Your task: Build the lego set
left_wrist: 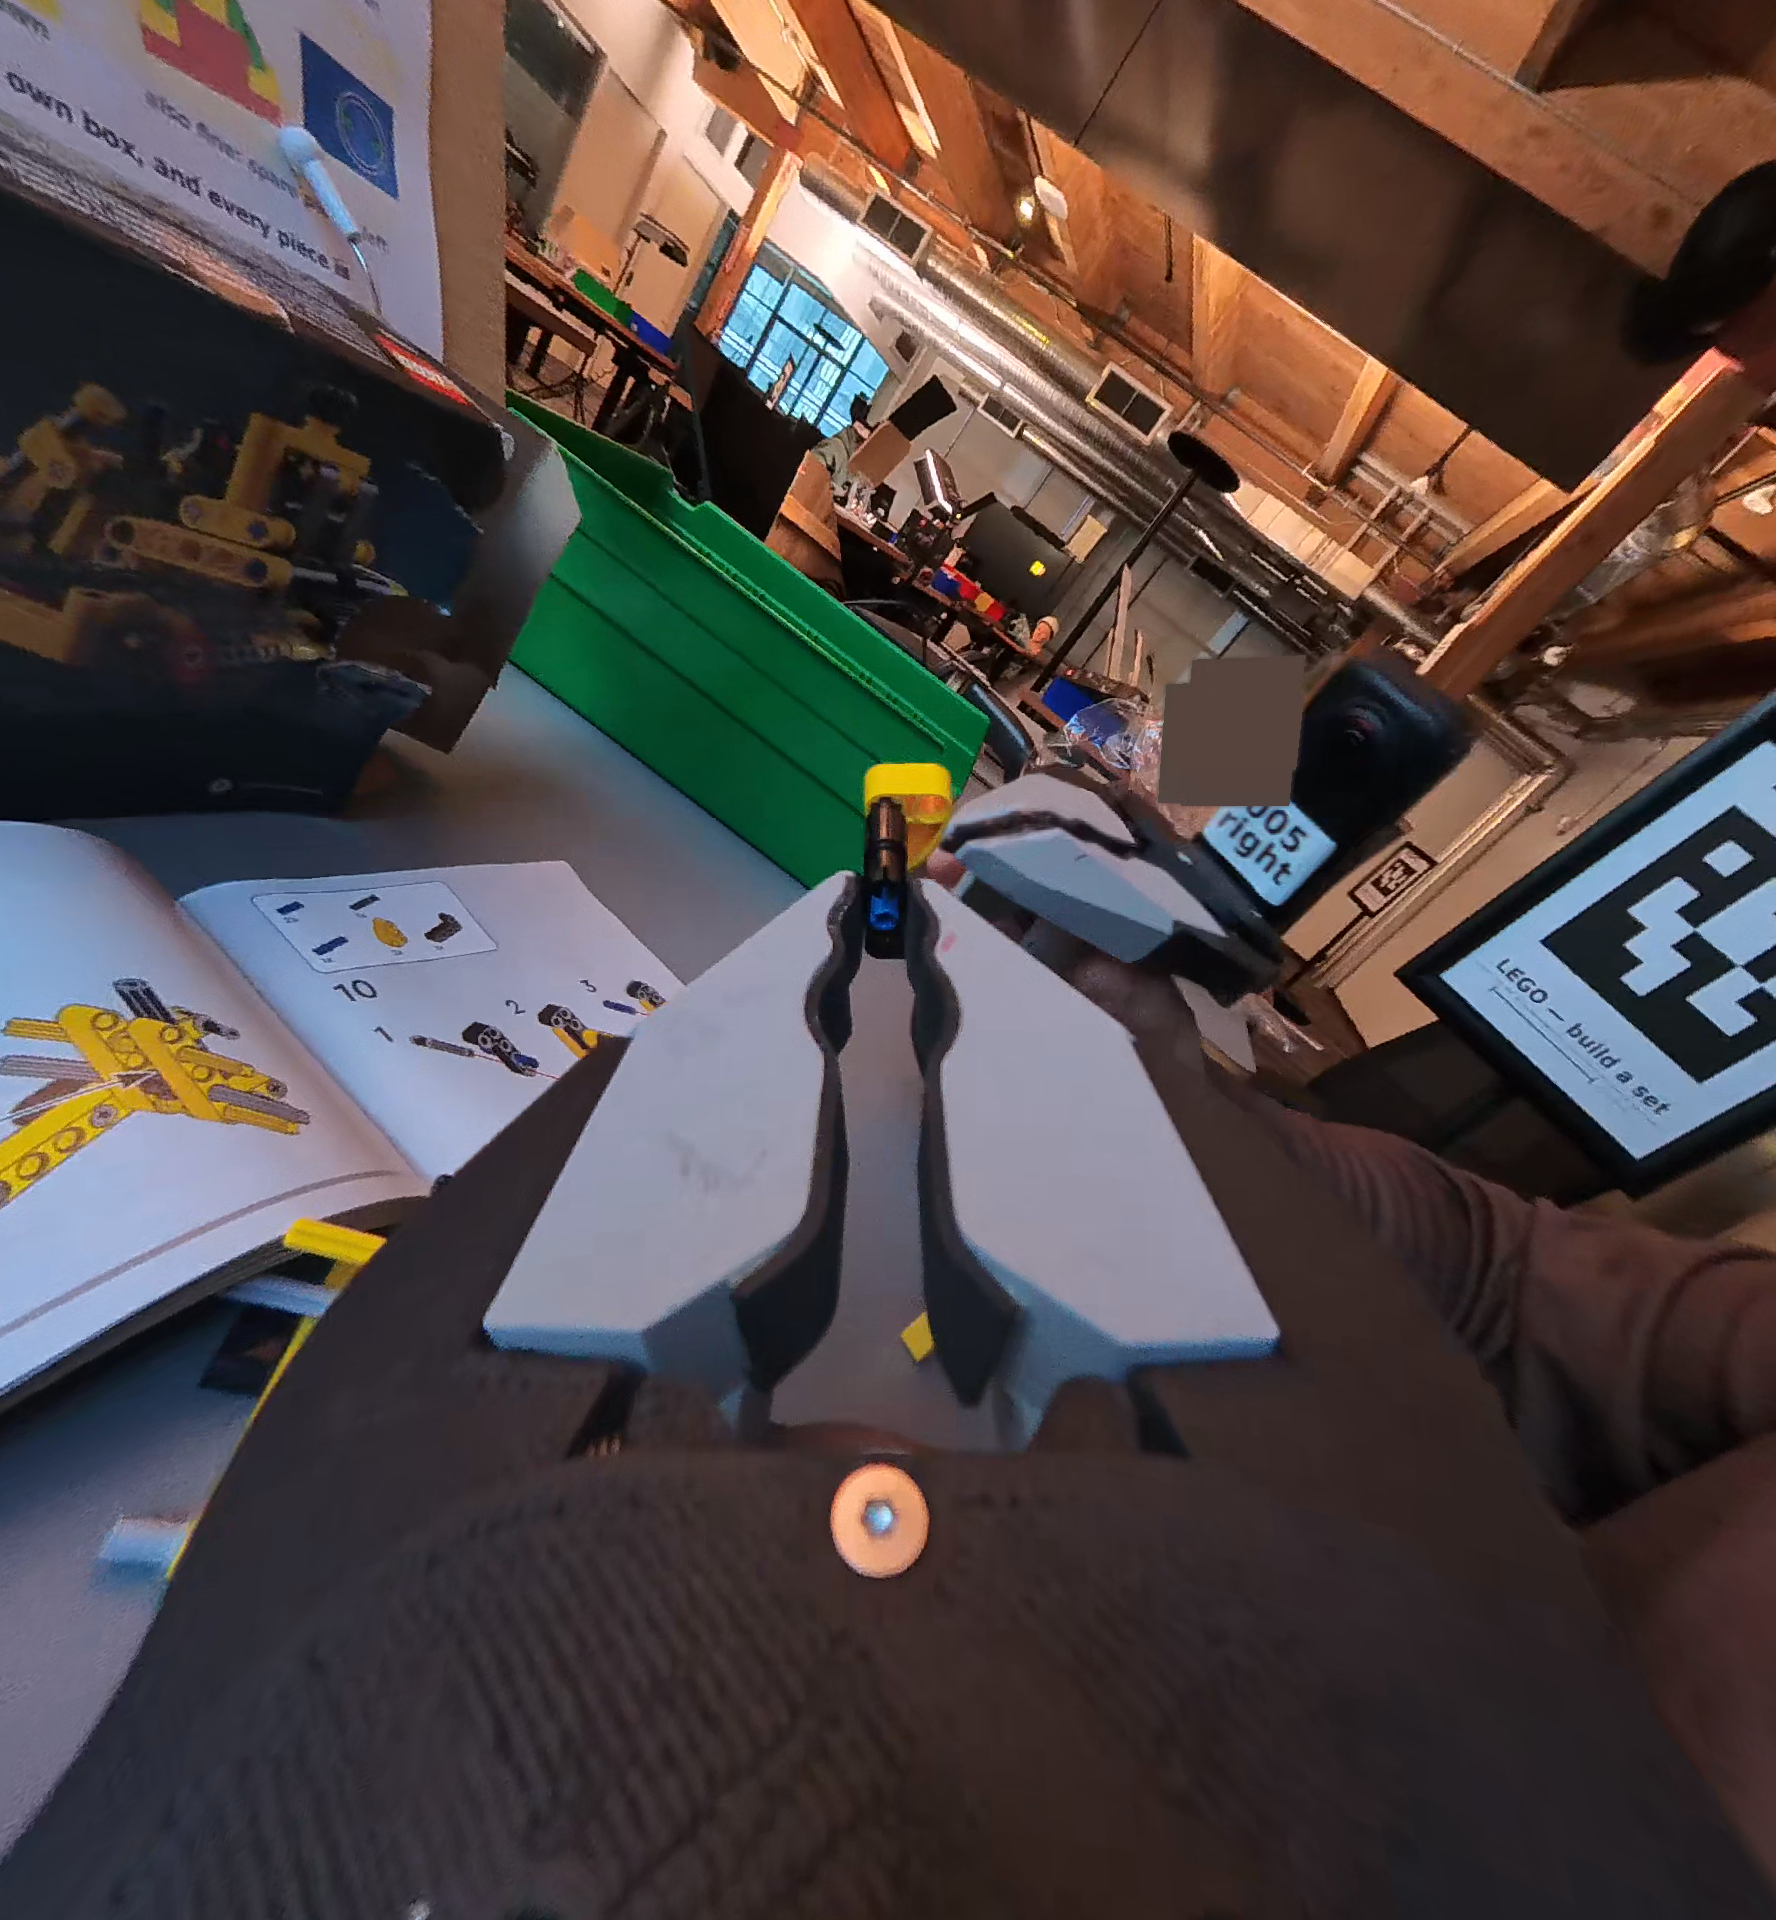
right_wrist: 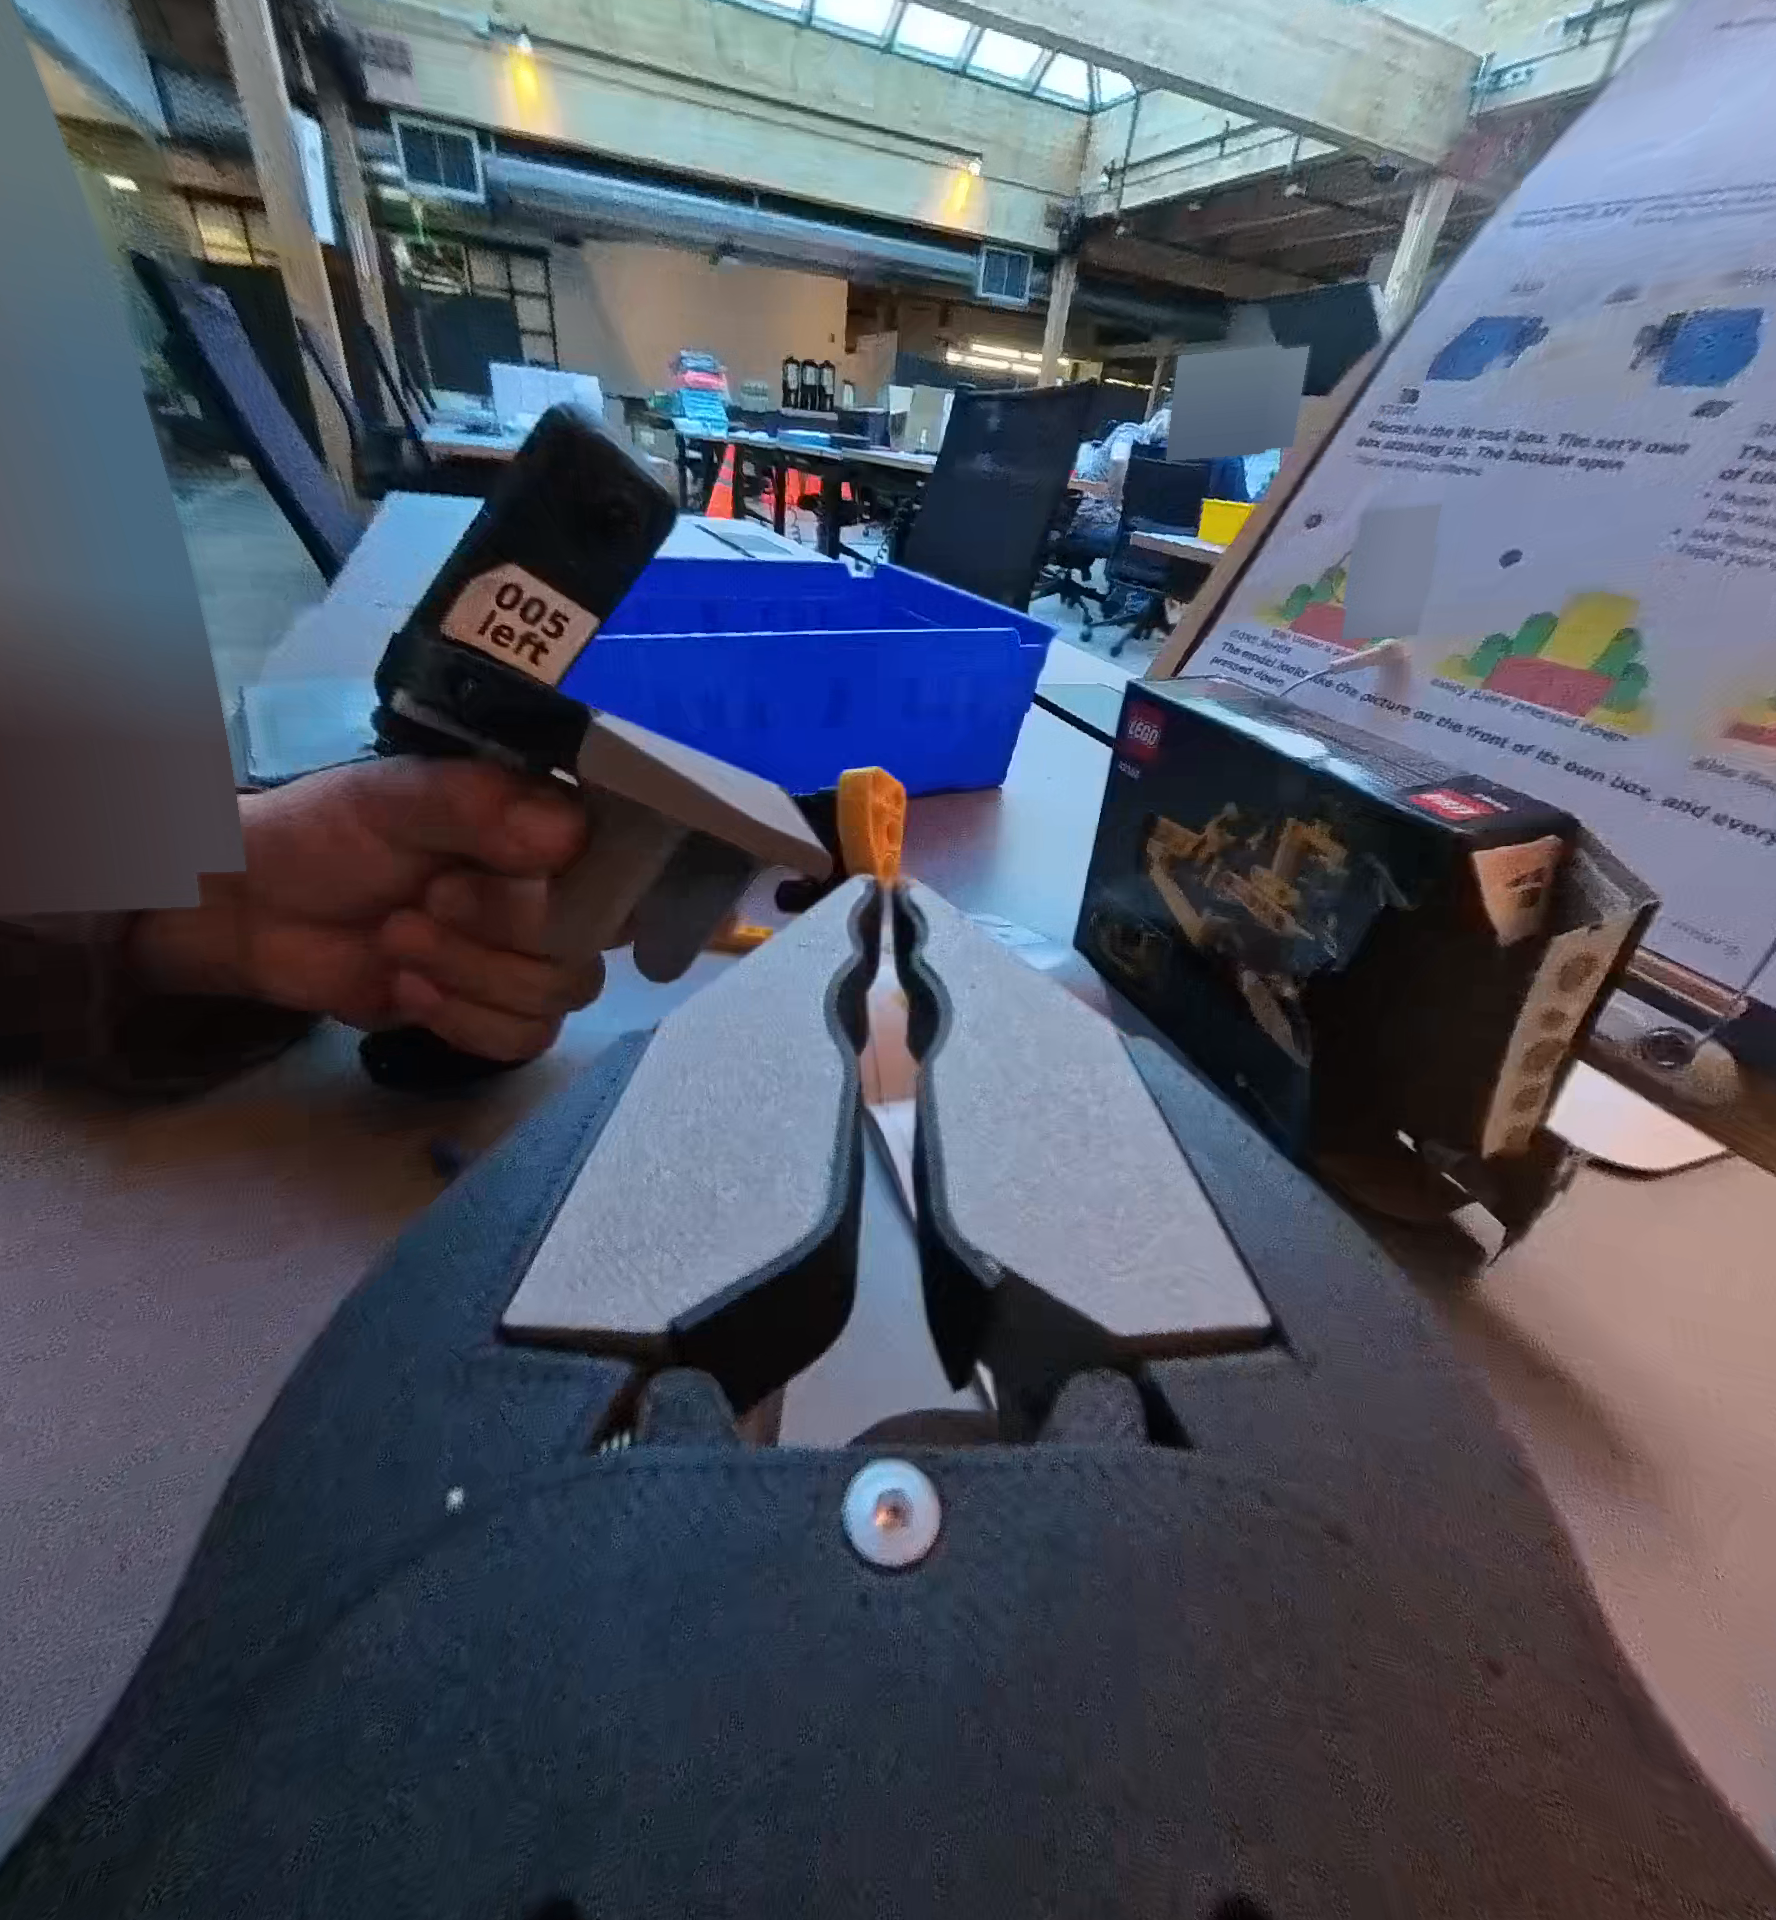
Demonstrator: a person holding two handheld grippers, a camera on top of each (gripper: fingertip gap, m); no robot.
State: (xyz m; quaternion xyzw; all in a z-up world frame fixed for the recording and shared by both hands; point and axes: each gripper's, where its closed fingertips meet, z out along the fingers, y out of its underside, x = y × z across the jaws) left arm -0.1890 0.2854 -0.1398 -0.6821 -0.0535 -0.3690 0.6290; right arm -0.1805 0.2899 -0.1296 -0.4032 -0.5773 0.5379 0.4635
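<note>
Black set box (right_wrist: 1310, 914), red-logo label, perhaps.

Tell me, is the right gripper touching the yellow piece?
Touching. In the right wrist view the right gripper pinches the lower edge of the yellow piece between its fingertips, with no gap visible there.

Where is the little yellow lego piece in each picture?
Left wrist view: the yellow piece is just above the middle, past the left gripper tips, on a black connector.
Right wrist view: it is near the middle, pinched at the right gripper tips.
Shared landmark: the black set box, upper left in one, right in the other.
</note>
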